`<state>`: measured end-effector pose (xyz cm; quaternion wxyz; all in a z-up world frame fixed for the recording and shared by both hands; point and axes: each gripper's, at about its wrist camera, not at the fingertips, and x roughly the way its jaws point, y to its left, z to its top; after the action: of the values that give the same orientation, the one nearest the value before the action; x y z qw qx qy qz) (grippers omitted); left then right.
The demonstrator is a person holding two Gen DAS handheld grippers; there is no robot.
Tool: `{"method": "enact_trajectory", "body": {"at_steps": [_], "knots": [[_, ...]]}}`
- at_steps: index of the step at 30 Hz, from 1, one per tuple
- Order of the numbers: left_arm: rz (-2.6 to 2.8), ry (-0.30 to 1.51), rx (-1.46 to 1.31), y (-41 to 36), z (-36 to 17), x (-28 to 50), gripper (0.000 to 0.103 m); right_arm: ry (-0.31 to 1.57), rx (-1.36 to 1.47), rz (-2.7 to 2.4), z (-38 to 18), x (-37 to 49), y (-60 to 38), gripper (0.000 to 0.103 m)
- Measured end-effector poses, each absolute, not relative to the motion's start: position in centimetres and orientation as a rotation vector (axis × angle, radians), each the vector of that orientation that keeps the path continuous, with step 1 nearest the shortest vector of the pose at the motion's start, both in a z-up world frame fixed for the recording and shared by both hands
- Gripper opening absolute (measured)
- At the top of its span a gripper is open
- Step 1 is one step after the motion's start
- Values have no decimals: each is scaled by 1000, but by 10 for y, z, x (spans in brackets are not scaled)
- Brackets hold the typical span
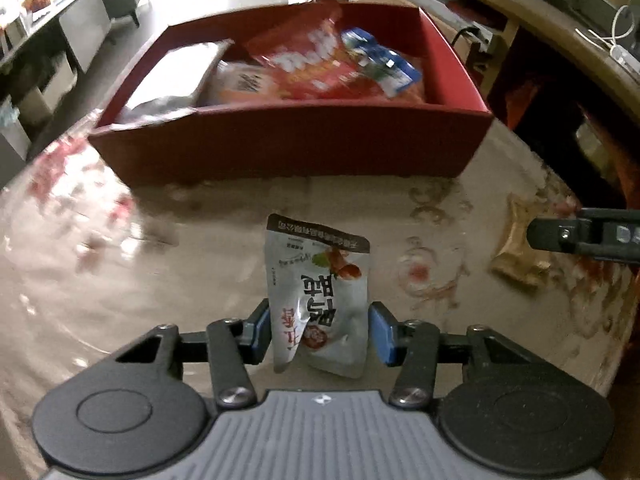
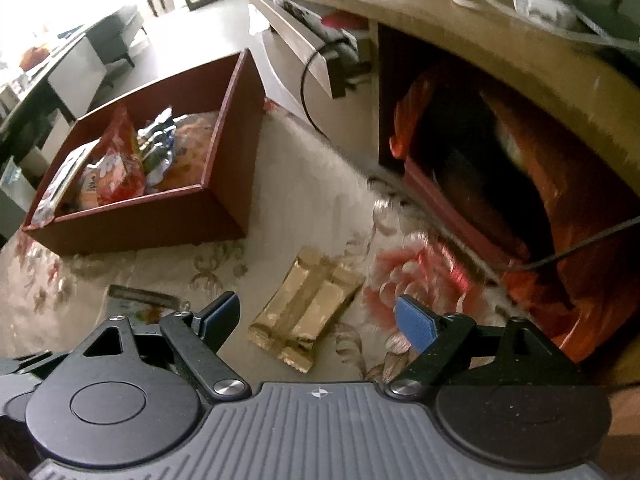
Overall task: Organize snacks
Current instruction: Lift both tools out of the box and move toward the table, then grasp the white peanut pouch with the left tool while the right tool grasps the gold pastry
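Two snacks left out: a silver pouch and a gold wrapper, both on the flowered tablecloth in front of the red box.
Red box: already holds several packets, among them a big red bag and a blue one.
Left gripper: jaws drawn in against the silver pouch's lower sides, the blue pads look to be touching it; the pouch buckles a little between them.
Right gripper: wide apart, holding nothing, poised over the gold wrapper just nearer than the box's front right corner.
Lifting the pouch: I'd check the pinch is firm before raising, since foil is slippery, then clear the box's front wall.
Gold wrapper: lies flat and askew, so turn the jaws across its narrow width.
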<state>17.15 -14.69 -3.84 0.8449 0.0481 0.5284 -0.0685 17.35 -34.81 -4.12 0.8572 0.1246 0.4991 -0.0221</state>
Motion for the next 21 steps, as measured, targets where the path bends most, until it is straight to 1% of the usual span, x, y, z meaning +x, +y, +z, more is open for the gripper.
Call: {"method": "enact_trajectory", "body": {"at_steps": [4, 8, 9, 11, 14, 16, 17, 18, 21], "knots": [[-165, 1103, 106, -126, -29, 163, 54, 1093, 290, -55, -51, 180, -341, 89], [-185, 1110, 67, -121, -30, 166, 54, 1117, 317, -56, -59, 190, -326, 88], [-187, 1109, 70, -121, -31, 166, 54, 1132, 304, -69, -63, 194, -321, 85], [-190, 1105, 73, -118, -33, 166, 54, 1139, 240, -95, -65, 200, -309, 87], [-190, 1105, 73, -111, -34, 164, 54, 1143, 105, -110, -68, 203, -291, 85], [-188, 1103, 84, -107, -35, 161, 54, 1127, 20, -84, -69, 199, -280, 77], [-188, 1104, 92, -105, -35, 159, 54, 1122, 20, -58, -67, 196, -278, 66], [-189, 1107, 98, -103, -36, 156, 54, 1125, 8, -40, -66, 192, -274, 62], [-190, 1116, 110, -96, -39, 148, 54, 1110, -76, -15, -67, 176, -258, 59]]}}
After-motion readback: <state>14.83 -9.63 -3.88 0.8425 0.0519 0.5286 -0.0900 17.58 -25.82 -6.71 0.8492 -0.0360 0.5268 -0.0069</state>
